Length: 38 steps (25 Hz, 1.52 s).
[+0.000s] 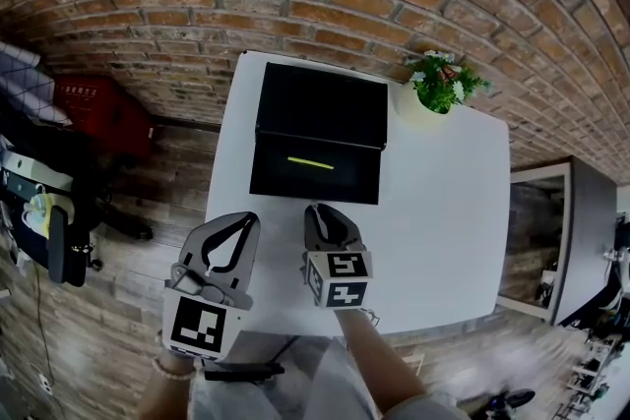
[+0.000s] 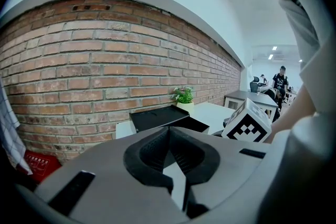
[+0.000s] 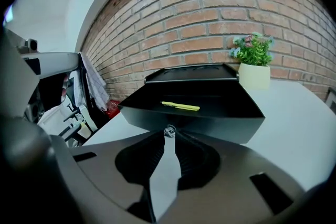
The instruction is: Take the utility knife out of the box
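Observation:
An open black box (image 1: pixel 268 174) lies on the white table (image 1: pixel 443 211), its lid (image 1: pixel 323 103) folded back toward the brick wall. A thin yellow utility knife (image 1: pixel 310 162) rests flat inside, seen also in the right gripper view (image 3: pixel 181 106) behind the box's front wall (image 3: pixel 210 126). My right gripper (image 1: pixel 317 210) (image 3: pixel 169 131) is shut and empty, its tips just short of that front wall and aimed at the knife. My left gripper (image 1: pixel 243 219) (image 2: pixel 168 129) is shut on nothing, hanging at the table's near left edge, with the box (image 2: pixel 163 117) farther ahead.
A potted plant (image 1: pixel 443 84) (image 3: pixel 253 50) stands at the table's back right corner. A red basket (image 1: pixel 103 113) and a chair with clothes (image 1: pixel 39 162) sit on the floor to the left. Another desk (image 1: pixel 581 231) stands to the right. A person (image 2: pixel 281 78) stands far off.

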Tool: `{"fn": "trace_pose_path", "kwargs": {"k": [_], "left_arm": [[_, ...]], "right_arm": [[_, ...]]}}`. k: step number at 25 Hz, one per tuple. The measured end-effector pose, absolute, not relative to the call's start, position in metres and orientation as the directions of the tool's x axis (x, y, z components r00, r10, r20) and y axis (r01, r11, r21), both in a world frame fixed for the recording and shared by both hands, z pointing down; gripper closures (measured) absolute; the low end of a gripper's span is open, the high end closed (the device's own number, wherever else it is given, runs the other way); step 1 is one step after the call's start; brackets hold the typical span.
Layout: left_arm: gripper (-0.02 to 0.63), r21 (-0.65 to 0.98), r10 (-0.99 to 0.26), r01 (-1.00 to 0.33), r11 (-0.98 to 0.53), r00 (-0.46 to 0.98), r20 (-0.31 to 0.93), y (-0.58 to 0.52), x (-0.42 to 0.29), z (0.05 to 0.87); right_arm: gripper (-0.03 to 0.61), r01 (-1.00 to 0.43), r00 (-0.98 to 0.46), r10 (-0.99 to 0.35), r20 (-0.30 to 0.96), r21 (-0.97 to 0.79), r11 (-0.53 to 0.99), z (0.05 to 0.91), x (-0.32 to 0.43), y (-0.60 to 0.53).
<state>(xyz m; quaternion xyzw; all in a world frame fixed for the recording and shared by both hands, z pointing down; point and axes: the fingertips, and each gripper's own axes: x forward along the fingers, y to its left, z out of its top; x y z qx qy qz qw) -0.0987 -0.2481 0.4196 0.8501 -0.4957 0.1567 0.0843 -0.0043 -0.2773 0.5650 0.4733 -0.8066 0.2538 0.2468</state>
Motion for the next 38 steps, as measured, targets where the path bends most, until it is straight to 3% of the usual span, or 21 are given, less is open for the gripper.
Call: {"fn": "trace_pose_path", "kwargs": {"k": [14, 22, 25, 29, 38], "left_arm": [[0.597, -0.068, -0.819, -0.864, -0.498, 0.443, 0.366, -0.250, -0.090, 0.425], [0.595, -0.104, -0.774, -0.805, -0.583, 0.512, 0.374, -0.273, -0.075, 0.416], [0.594, -0.156, -0.728, -0.748, -0.645, 0.539, 0.424, -0.285, -0.066, 0.425], [0.525, -0.226, -0.630, -0.615, -0.755, 0.586, 0.510, -0.297, -0.046, 0.439], [0.520, -0.269, -0.437, -0.354, -0.896, 0.587, 0.682, -0.318, -0.012, 0.488]], "right_arm": [[0.495, -0.885, -0.454, -0.637, 0.623, -0.230, 0.405, 0.565, 0.000, -0.259], [0.511, -0.888, -0.455, -0.711, 0.536, -0.217, 0.405, 0.518, 0.027, -0.245], [0.517, -0.894, -0.444, -0.743, 0.501, -0.187, 0.408, 0.499, 0.044, -0.241], [0.518, -0.898, -0.435, -0.772, 0.464, -0.155, 0.413, 0.477, 0.063, -0.237], [0.518, -0.906, -0.423, -0.808, 0.411, -0.193, 0.377, 0.453, 0.095, -0.229]]}}
